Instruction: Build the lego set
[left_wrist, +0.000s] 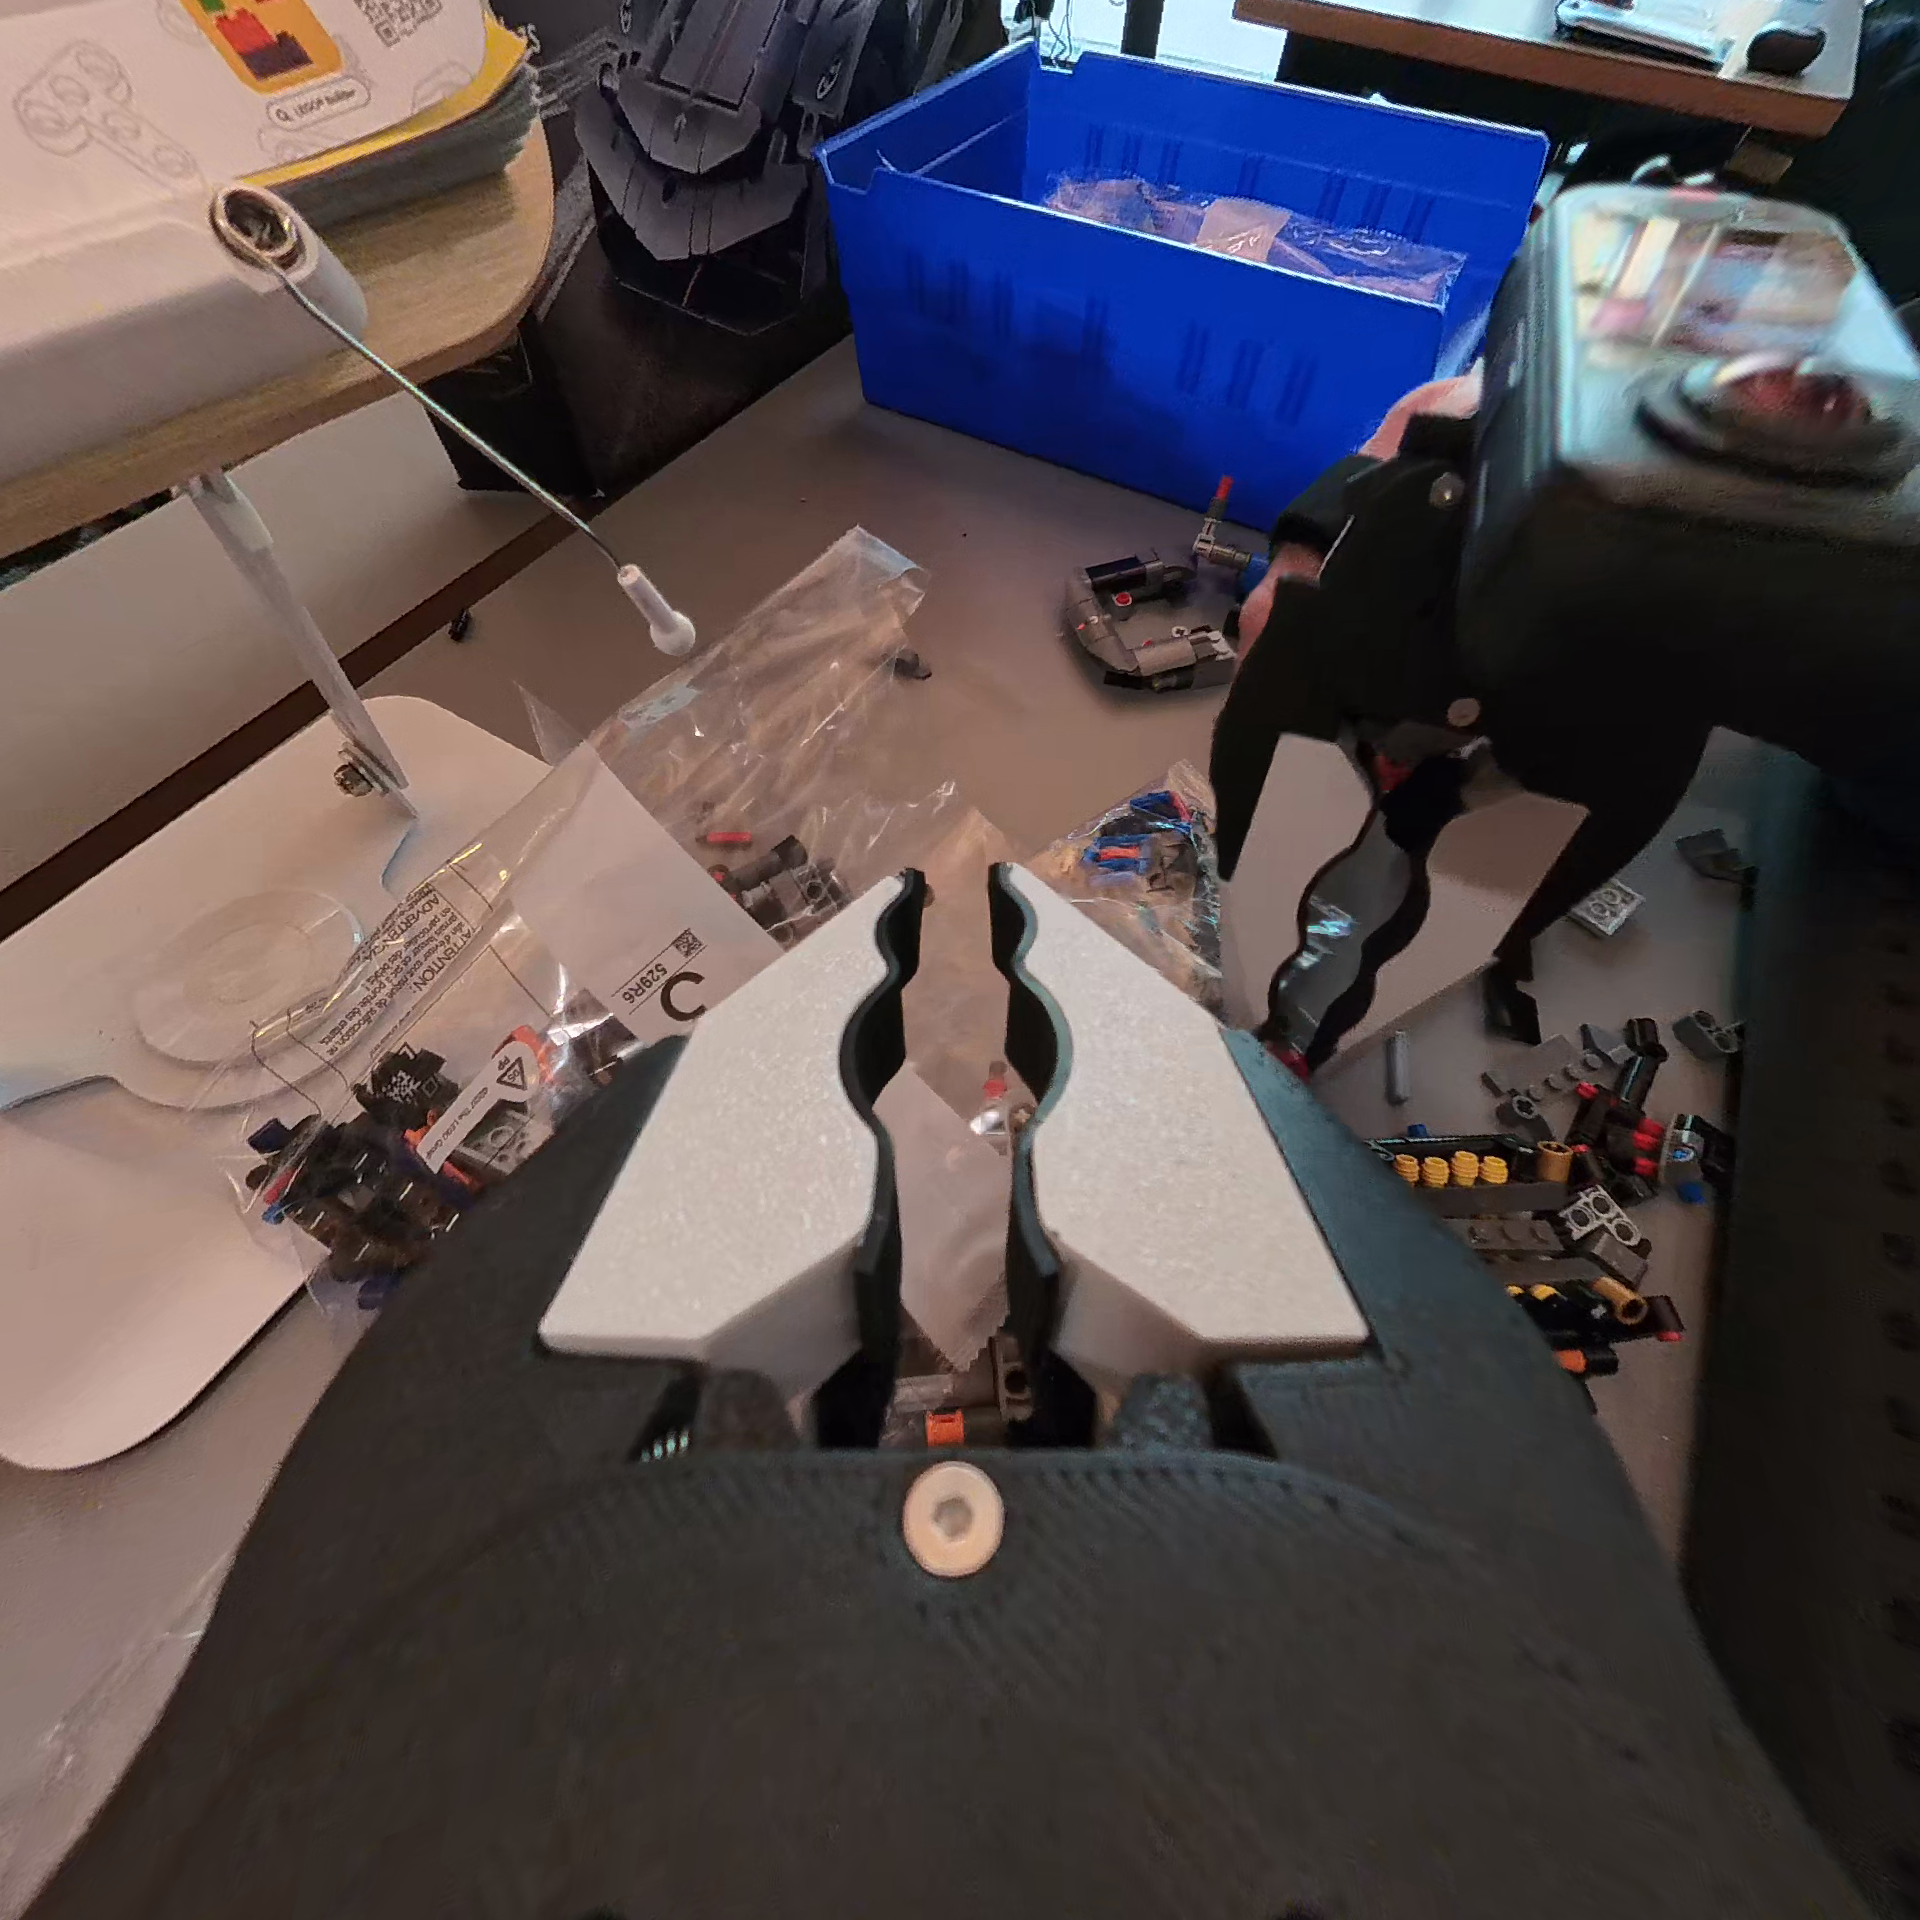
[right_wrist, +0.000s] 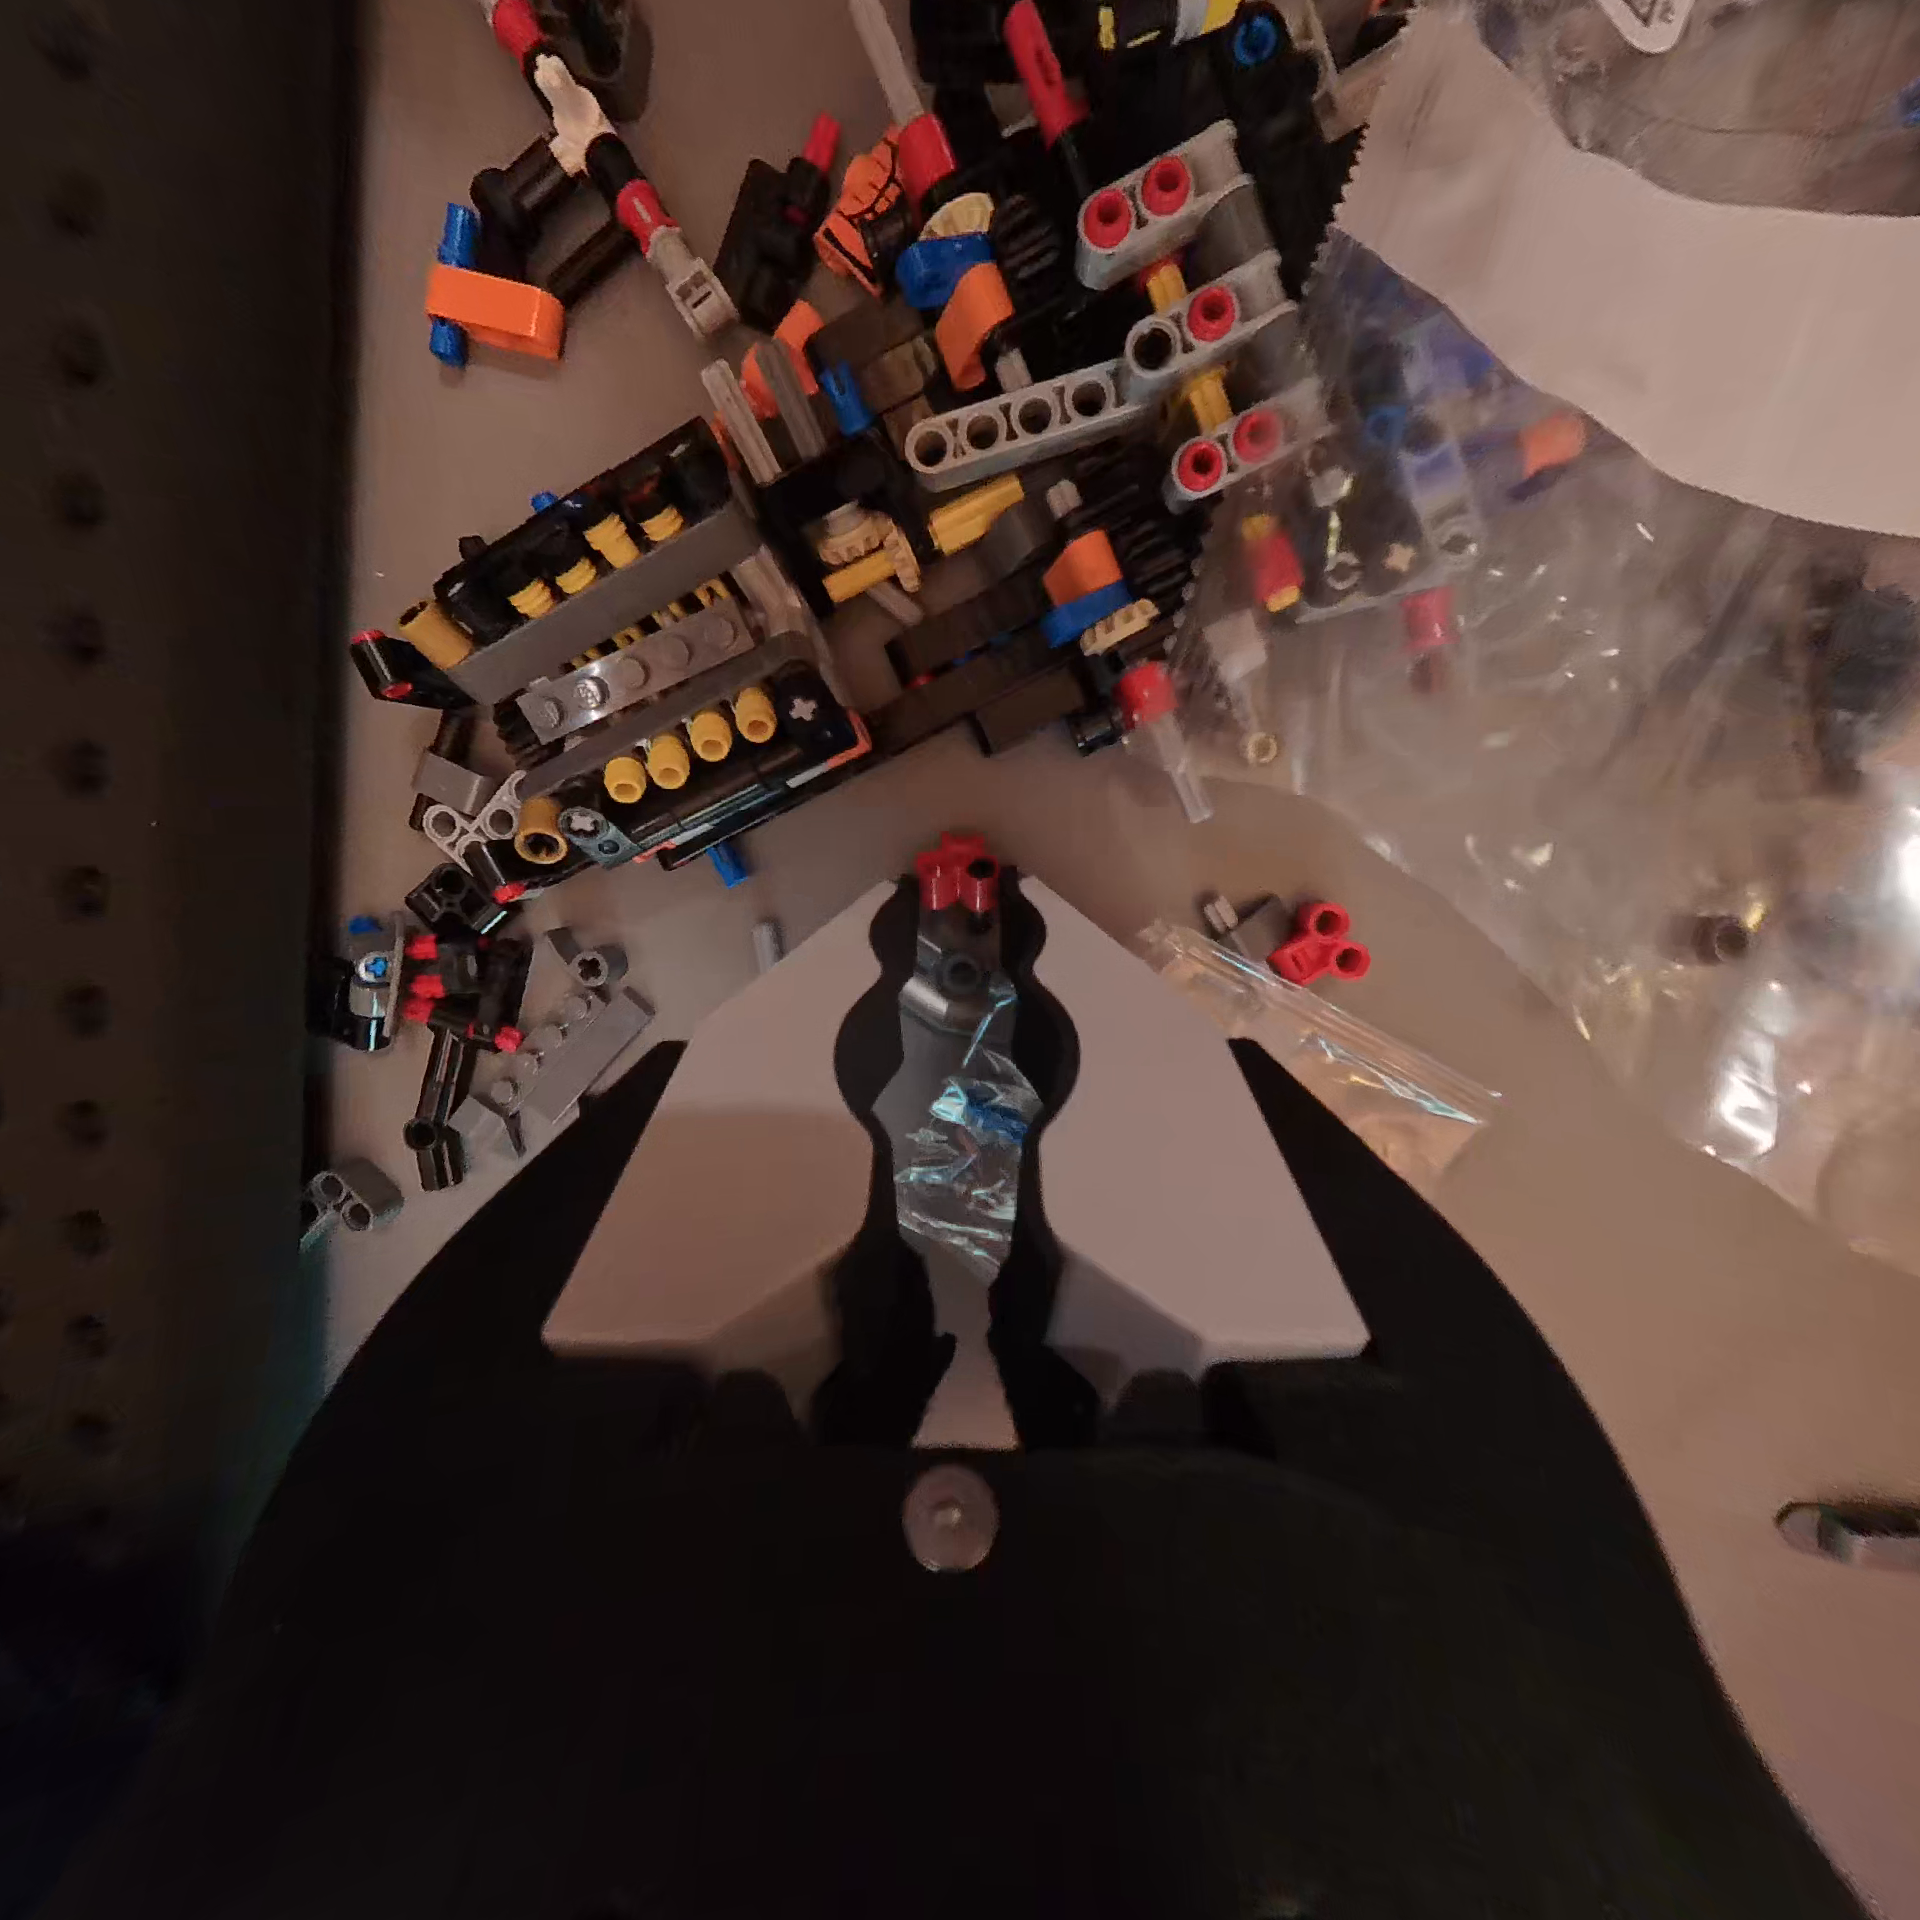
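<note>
Plastic bags (left_wrist: 665, 831) of clear, crinkled film are lying across the left and middle of the grey bench (left_wrist: 987, 499), each holding small dark, orange and blue lego pieces; one is resting partly on a smooth white rounded stand base (left_wrist: 125, 1226). Above it, at far left, a wooden shelf (left_wrist: 457, 301) is carrying a stack of printed booklets (left_wrist: 260, 73).

Near the middle, the left claw (left_wrist: 954, 883) is hovering over the bags with its wavy black fingers slightly parted at the tips and gripping nothing; its outer faces are matte white blocks in a ribbed black printed frame. Beyond it, at the far side, a glossy blue plastic bin (left_wrist: 1143, 312) is standing with clear bags inside, and a small grey and black partial build (left_wrist: 1143, 623) is sitting on the bench just near of it.

To the right, the right claw (right_wrist: 956, 883) is pointing down at the bench and pinching a small red connector piece (right_wrist: 956, 871) between its fingertips, a scrap of clear film showing in the gap behind. Just beyond its tips, a loose heap of lego pieces (right_wrist: 831, 468) is spreading out: grey holed beams, yellow round pins, orange curved parts, black bricks. A second red connector (right_wrist: 1320, 940) is lying apart to the right, beside another clear bag (right_wrist: 1610, 779).
</note>
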